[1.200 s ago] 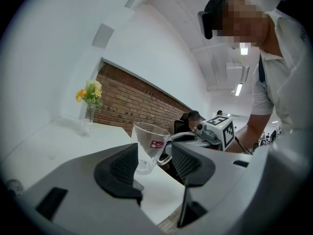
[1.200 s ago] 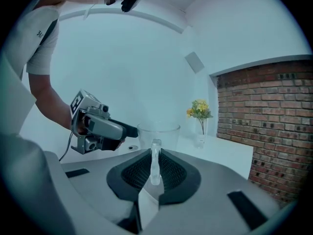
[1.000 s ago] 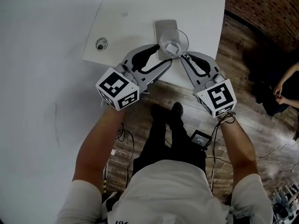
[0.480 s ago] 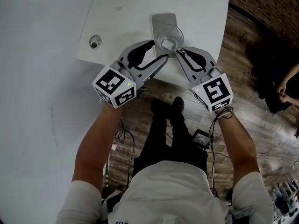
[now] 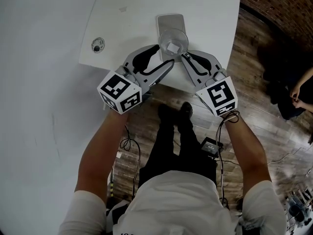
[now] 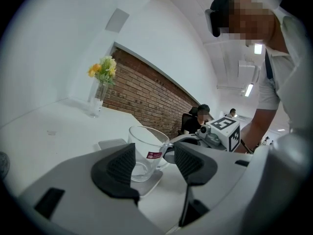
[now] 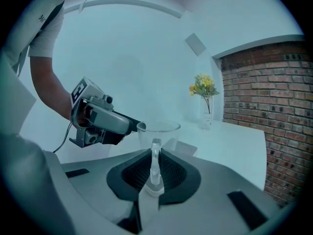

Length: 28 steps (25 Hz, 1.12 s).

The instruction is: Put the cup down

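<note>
A clear glass cup (image 5: 173,39) stands upright on a grey square coaster (image 5: 170,21) near the white table's front edge. Its base looks to be resting on the coaster (image 6: 113,144). My right gripper (image 5: 186,58) comes in from the lower right and is shut on the cup's handle (image 7: 155,161), which is pinched between the black pads. My left gripper (image 5: 165,56) is open at the cup's near left side. Its jaws have just been opening, and the cup (image 6: 145,151) shows just beyond the pads, with neither pad touching it.
A glass vase of yellow flowers (image 6: 100,89) stands far back on the table. A round cable port (image 5: 97,45) sits in the tabletop to the left. The table edge (image 5: 195,88) runs just under the grippers, with wood floor below. A seated person (image 5: 299,89) is at the right.
Both grippers and the cup have sunk onto the coaster. The left jaws have spread wider and come off the cup. The right jaws stay on the handle.
</note>
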Available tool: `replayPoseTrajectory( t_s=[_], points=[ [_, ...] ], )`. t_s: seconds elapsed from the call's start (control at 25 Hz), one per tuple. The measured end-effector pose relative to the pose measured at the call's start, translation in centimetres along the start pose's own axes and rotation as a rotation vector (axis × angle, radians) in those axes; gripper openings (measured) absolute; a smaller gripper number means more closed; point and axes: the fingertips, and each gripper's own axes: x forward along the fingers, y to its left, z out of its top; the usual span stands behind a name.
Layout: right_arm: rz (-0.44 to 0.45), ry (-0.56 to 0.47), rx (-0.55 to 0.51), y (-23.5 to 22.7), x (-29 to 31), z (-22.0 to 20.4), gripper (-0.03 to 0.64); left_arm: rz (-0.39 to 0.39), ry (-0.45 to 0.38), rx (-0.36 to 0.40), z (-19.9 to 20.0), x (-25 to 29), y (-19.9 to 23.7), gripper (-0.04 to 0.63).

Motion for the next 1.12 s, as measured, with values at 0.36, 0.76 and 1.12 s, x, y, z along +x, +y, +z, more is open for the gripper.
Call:
replayPoseTrajectory(
  t_s=[0.36,0.76,1.12],
  points=[
    [-0.017,0.031,0.032,0.1,0.1,-0.7,0.045,-0.007,0.004,-0.001,-0.5,0.0,-0.1,0.241],
    [-0.052,0.04,0.022,-0.2,-0.7,-0.5,0.133,0.011,-0.008,-0.005,-0.3,-1.0,-0.2,0.241],
    [-0.09,0.01,-0.006,-0.3,-2.1,2.0,0.135,0.015,-0.052,0.001,1.7,-2.4,-0.8,0.241]
  ],
)
